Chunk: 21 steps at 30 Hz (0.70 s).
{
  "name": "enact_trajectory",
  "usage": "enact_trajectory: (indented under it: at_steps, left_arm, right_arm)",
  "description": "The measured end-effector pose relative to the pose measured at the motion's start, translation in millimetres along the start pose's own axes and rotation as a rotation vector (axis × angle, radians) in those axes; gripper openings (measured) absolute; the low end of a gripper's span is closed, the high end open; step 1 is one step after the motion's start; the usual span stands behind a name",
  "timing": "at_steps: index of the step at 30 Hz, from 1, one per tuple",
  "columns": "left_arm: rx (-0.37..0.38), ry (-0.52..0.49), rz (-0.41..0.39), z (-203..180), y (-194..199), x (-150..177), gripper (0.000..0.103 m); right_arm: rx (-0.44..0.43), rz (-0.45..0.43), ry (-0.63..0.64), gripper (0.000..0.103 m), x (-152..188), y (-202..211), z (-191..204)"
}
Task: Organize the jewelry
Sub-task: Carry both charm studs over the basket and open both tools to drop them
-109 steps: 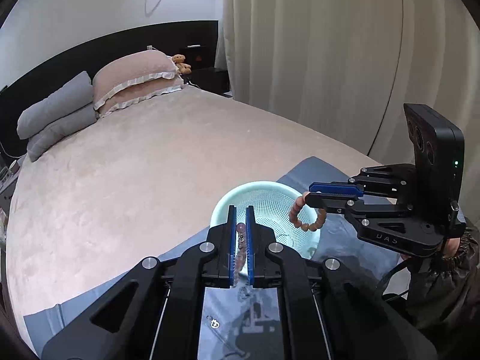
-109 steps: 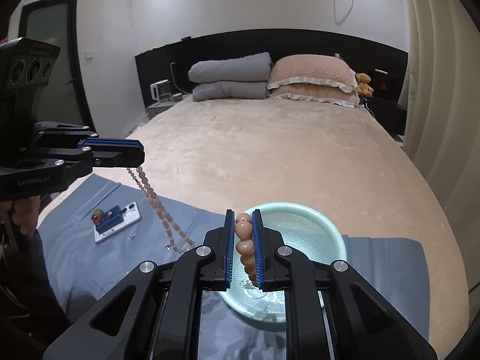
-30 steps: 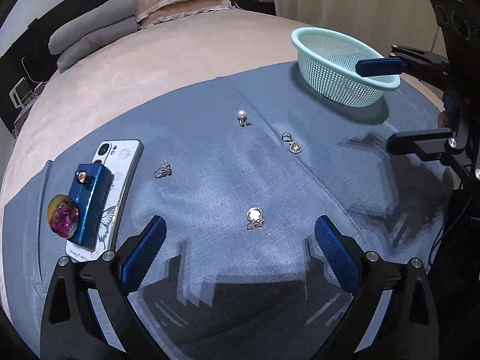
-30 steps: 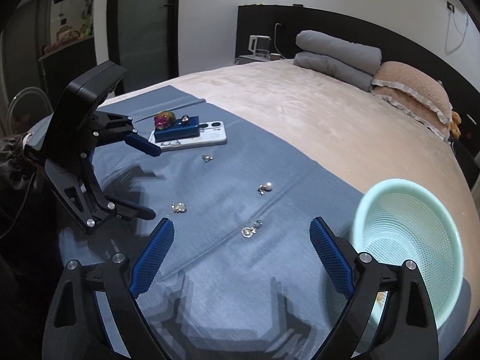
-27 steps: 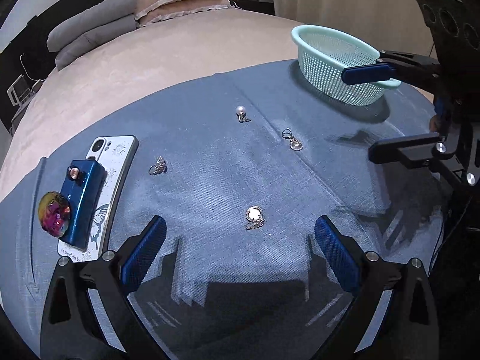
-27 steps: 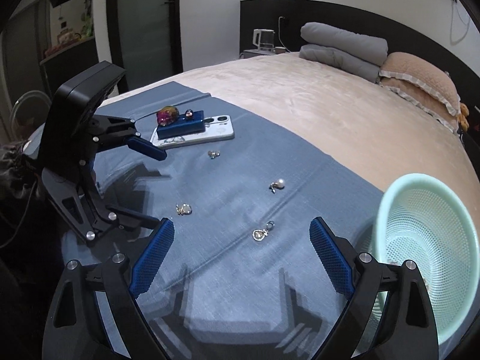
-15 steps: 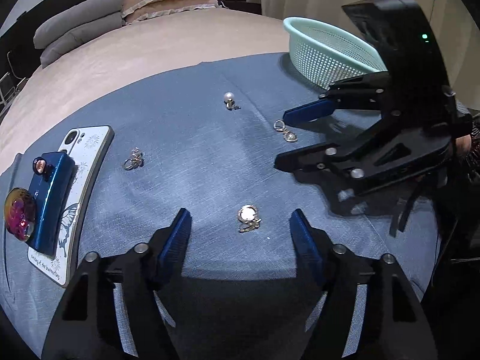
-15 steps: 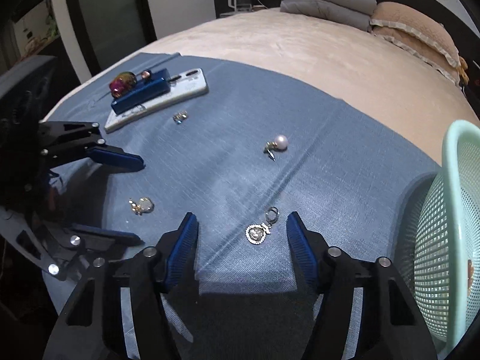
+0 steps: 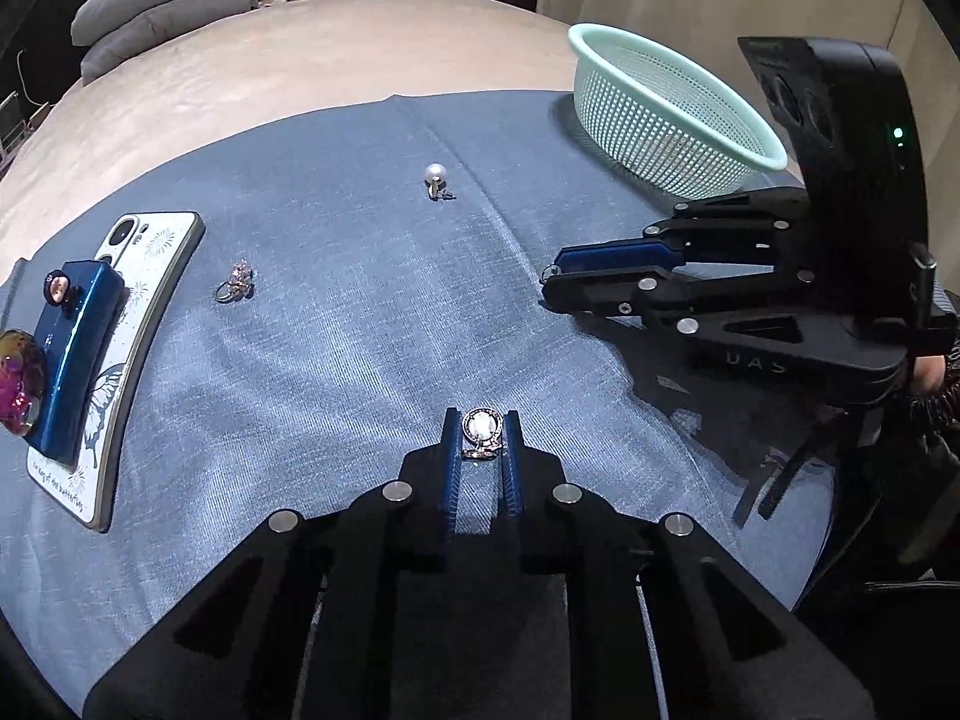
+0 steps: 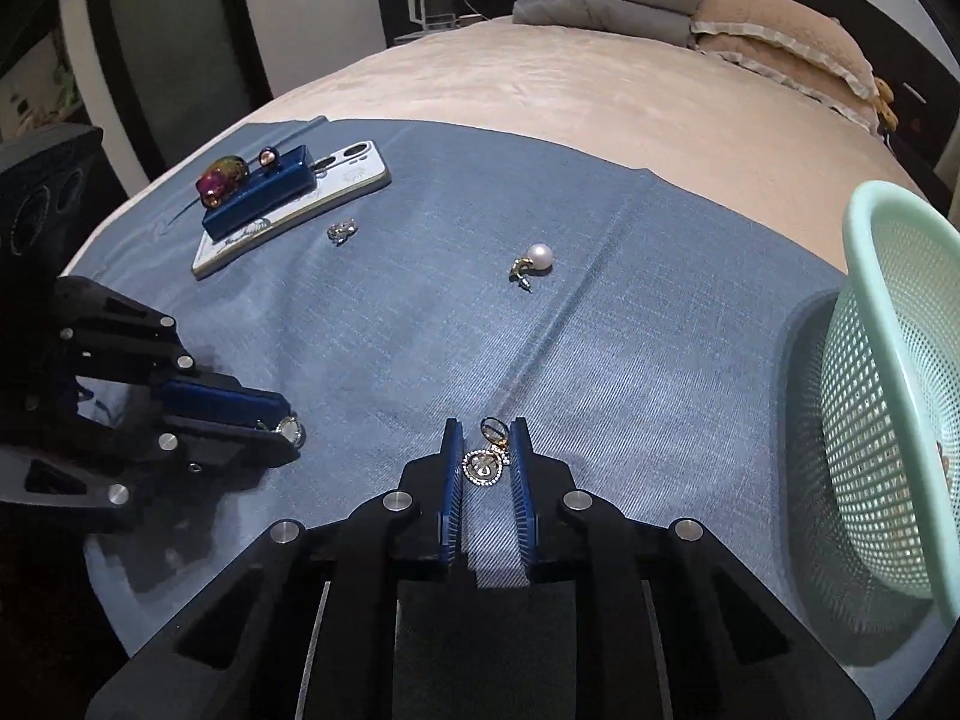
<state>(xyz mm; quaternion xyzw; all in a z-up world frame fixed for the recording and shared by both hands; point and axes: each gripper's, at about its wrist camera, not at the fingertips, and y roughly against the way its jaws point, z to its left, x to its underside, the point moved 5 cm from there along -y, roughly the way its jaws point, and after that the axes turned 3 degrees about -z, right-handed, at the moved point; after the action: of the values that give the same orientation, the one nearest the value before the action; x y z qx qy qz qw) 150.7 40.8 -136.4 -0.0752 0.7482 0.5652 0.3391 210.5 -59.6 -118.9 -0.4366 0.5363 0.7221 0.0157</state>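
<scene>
Small jewelry lies on a blue cloth (image 9: pixel 360 330) on the bed. My left gripper (image 9: pixel 480 438) is closed to a narrow gap around a round silver pendant (image 9: pixel 482 427) on the cloth. My right gripper (image 10: pixel 485 456) is closed to a narrow gap around a round crystal earring with a gold hoop (image 10: pixel 485 463). A pearl earring (image 9: pixel 436 175) (image 10: pixel 536 256) and a small sparkly ring (image 9: pixel 235 285) (image 10: pixel 342 231) lie farther out. A mint mesh basket (image 9: pixel 672 102) (image 10: pixel 894 396) stands at the right.
A white phone (image 9: pixel 126 354) (image 10: pixel 300 210) with a blue case and an iridescent ornament on it lies at the cloth's left. The beige bed (image 10: pixel 570 84) with grey and pink pillows stretches behind. Curtains hang at the far right.
Both grippers have dropped to the cloth and narrowed from wide open to a small gap, the left around the silver pendant, the right around the crystal earring. Earlier they held bead strings over the basket.
</scene>
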Motion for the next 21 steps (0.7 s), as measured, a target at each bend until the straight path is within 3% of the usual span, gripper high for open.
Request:
enact_trajectory:
  at_steps: [5,13,21]
  left_arm:
    - [-0.003,0.001,0.002,-8.5,18.8,-14.8,0.013]
    - [-0.024,-0.120,-0.109,-43.3,62.4,-77.1,0.013]
    - [0.050,-0.231,-0.130,-102.0,41.0,-139.8,0.013]
  right_arm:
    - [0.015,-0.067,0.004,0.015,-8.7,40.6,1.8]
    - [0.126,-0.195,-0.025,0.015,-31.2,120.6,-34.5]
    - [0.245,-0.229,-0.110,0.015,-26.9,168.6,-104.6]
